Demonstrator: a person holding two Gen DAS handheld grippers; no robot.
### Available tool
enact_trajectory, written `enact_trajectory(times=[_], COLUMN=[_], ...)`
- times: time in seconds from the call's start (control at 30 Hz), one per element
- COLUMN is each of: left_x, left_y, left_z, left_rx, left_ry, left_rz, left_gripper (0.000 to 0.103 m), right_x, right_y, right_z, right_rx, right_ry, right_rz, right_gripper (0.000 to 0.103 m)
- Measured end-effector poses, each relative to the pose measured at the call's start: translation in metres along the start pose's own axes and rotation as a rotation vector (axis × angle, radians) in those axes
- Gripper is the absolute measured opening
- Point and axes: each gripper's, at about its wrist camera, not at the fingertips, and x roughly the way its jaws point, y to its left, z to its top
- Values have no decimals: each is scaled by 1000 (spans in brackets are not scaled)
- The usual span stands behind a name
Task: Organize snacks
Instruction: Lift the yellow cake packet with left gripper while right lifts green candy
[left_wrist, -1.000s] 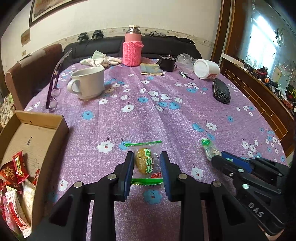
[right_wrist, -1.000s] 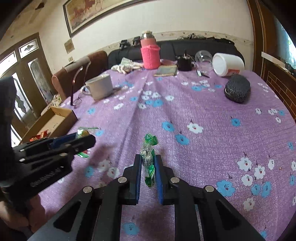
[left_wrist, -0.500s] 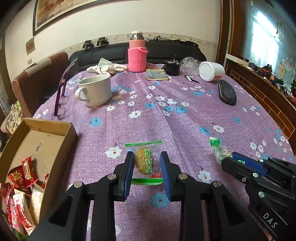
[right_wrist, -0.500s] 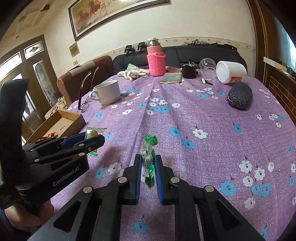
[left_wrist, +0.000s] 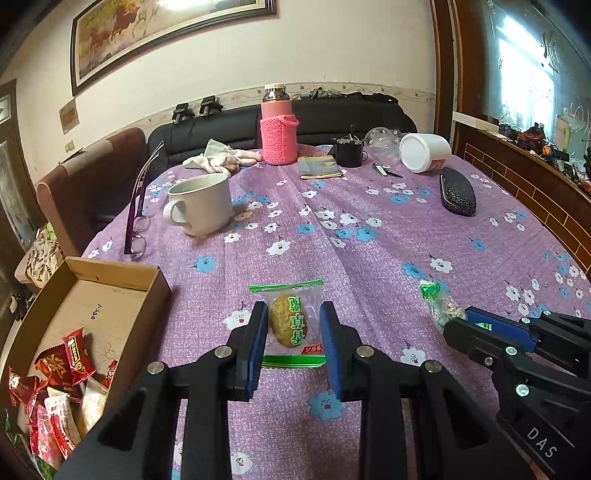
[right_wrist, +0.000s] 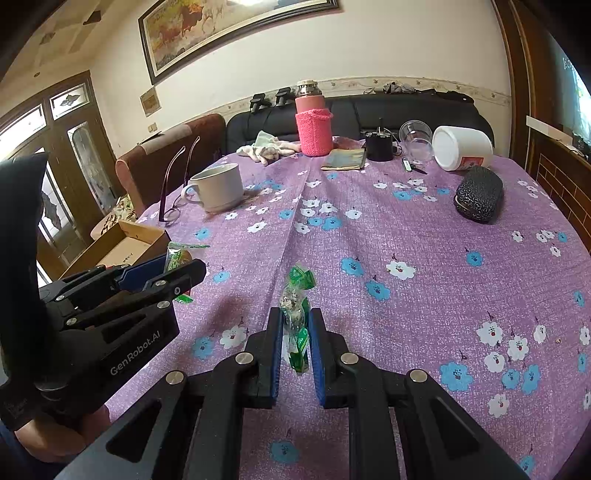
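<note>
My left gripper (left_wrist: 291, 314) is shut on a clear, green-edged packet with a yellow cake (left_wrist: 287, 323) inside, held over the purple flowered cloth. To its left stands an open cardboard box (left_wrist: 110, 266) with several red snack packets (left_wrist: 70, 356) in its near end. My right gripper (right_wrist: 295, 317) is shut on a small green-wrapped snack (right_wrist: 295, 295), which stands upright between the pads. Each gripper shows in the other's view: the right gripper (left_wrist: 460, 325) at the right edge, the left gripper (right_wrist: 184, 267) at the left, in front of the box (right_wrist: 125, 240).
Farther back on the round table stand a white mug (left_wrist: 201, 205), folded glasses (left_wrist: 135, 218), a pink flask (left_wrist: 277, 133), a white jar on its side (left_wrist: 424, 151) and a black case (left_wrist: 457, 194). A brown chair (left_wrist: 92, 184) and a black sofa lie beyond.
The left wrist view has tipped upward, showing more wall and painting; the right view shifted the same way, less so. Both snacks stay gripped as before.
</note>
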Motion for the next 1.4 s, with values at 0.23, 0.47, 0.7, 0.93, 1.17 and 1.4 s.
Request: enact_trajectory(times=[0.23, 0.47, 0.7, 0.93, 1.17, 1.4], left_x=[-3, -4, -3, -32, -68, -100], left_y=[-1, -2, 2, -2, 11, 52], left_z=[0, -1, 0, -6, -15, -27], left_rx=[5, 9, -13, -3, -20, -89], left_ry=[-14, -22, -8, -12, -44, -80], left_rz=[10, 17, 28, 22, 11, 30], left_gripper=[28, 28, 28, 28, 28, 28], right_x=[-1, -2, -4, -5, -4, -14], right_y=[0, -1, -4, -6, -8, 16], right_z=[0, 2, 2, 1, 1, 4], right_rx=[2, 14, 22, 36, 59, 51], right_ry=[-3, -10, -22, -20, -16, -21], right_rz=[0, 1, -8, -7, -15, 22], right_gripper=[15, 15, 15, 15, 15, 15])
